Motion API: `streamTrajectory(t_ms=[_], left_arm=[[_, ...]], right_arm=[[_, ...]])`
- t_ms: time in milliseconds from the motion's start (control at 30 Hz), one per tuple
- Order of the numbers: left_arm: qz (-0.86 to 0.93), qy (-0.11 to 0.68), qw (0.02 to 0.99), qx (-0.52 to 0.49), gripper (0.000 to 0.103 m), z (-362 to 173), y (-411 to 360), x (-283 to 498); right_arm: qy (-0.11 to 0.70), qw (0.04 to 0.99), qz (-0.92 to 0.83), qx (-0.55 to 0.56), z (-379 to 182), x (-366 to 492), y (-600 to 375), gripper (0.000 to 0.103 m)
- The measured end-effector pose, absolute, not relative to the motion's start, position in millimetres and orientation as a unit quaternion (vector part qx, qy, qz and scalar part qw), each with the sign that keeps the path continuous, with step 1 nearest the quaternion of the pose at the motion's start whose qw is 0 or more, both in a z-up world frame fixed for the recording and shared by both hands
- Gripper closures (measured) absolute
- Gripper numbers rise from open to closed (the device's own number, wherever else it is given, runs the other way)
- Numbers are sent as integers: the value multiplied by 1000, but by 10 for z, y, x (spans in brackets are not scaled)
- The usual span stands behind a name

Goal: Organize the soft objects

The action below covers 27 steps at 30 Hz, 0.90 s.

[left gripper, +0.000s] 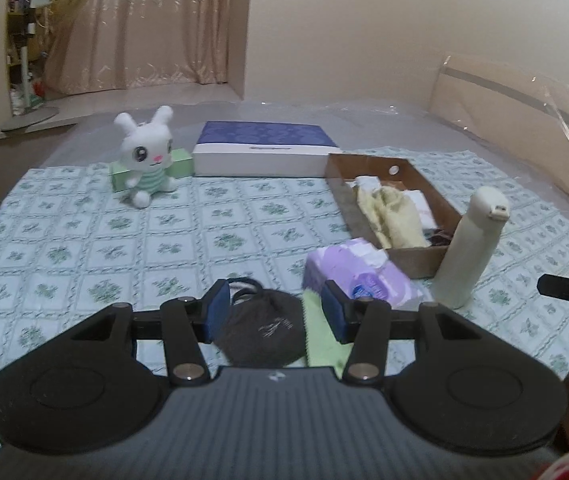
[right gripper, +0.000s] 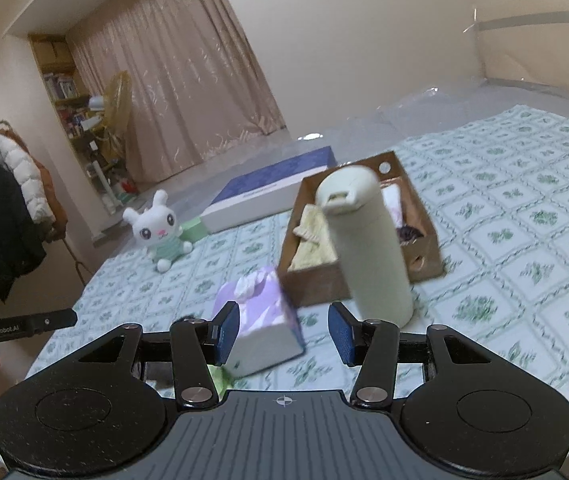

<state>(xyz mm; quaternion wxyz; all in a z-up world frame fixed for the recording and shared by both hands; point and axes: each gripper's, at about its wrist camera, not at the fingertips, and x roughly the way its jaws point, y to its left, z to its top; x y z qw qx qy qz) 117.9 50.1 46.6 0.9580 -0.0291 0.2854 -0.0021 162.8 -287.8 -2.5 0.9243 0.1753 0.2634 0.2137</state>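
1. Left claw (left gripper: 274,312) was open, its blue pads straddling a dark grey knit pouch (left gripper: 262,330) with a loop handle at its far end. The pouch lay on the bed (left gripper: 84,240) directly between the pads; whether either pad touched it could not be told.
2. Key relation: the pouch sat dead ahead of the left claw, its loop pointing away along the claw's axis, and the cardboard tray (left gripper: 368,164) lay forward and to the right. The left claw was judged nearer to the pouch.
3. A light green cloth (left gripper: 320,344) lay flat just beside the pouch, under the right-hand pad.
4. Right claw (right gripper: 284,334) was open and held nothing. A lilac soft tissue pack (right gripper: 260,320) lay just ahead, closer to its left pad; that view was motion-blurred.
5. A cream cylindrical flask (right gripper: 368,248) stood upright, just in front of the tray's near wall; smooth and rigid, so not judged part of the sort.
6. The tray already held folded pale yellow cloth (left gripper: 392,216) and white fabric, plus something dark at its near end.
7. A white plush rabbit (left gripper: 146,156) in a striped green top sat leaning on a green box (left gripper: 182,162), well apart from both claws, beside a flat blue-and-white box (left gripper: 264,148).
8. Bed cover: pale quilted print with green sprigs, clear plastic sheeting beyond.
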Motion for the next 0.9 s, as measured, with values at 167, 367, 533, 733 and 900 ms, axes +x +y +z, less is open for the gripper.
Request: streamTrajectory(t_ms=[167,367,533,733,900], left_arm=[[18,286,958,-33,56,348,561,1013],[24,305,951,-34,56,145,622,917],[30,324,945,-37,56,-28,678,883],[44,340,938,-38,56,-203,751,889],[47,351,934,-45,56,-336,814,928]], right_arm=[[276,921,221,164,-116,1507,-2595,54],[302,913,242,128,-276,1453,-2182,54],[320,905,259,104,-420,1459,-1900,54],[340,893,287,69,-585,1498,-1548,53],[353,888,292,40,-735,1589,-1316,49]])
